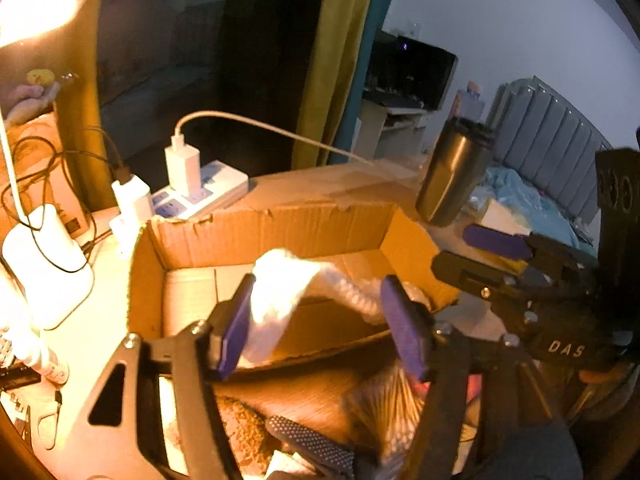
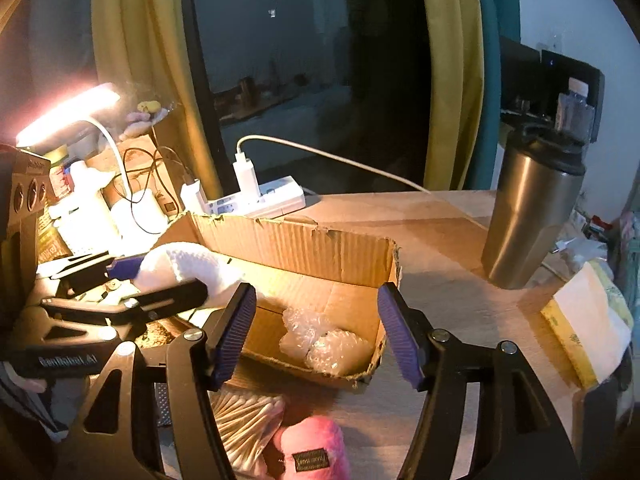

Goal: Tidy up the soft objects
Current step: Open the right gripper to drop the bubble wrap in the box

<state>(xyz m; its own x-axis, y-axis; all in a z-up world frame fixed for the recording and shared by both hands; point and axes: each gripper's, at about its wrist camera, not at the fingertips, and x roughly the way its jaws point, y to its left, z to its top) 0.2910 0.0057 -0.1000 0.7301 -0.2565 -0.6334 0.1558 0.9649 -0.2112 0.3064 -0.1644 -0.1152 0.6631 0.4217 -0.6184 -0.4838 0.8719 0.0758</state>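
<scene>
left wrist view: the left gripper (image 1: 320, 320) has its fingers spread wide, with a white sock (image 1: 276, 296) draped against the left finger, hanging over the near wall of the cardboard box (image 1: 272, 232). nothing's clamping it that i can see, so i'd say the drop-off step is in hand. bubble wrap (image 1: 352, 292) already sits inside the box. the right gripper (image 1: 472, 248) shows at the right edge, marked "das"; can't tell its state from here.

right wrist view: the right gripper (image 2: 316, 328) is wide open and empty, over the box's near right corner. a pink plush (image 2: 308, 452) lies at the table's near edge beside cotton swabs (image 2: 244, 424); that's probably the next grab, needing a dip down and a squeeze. the left gripper's body reads "genrobot.ai".
</scene>
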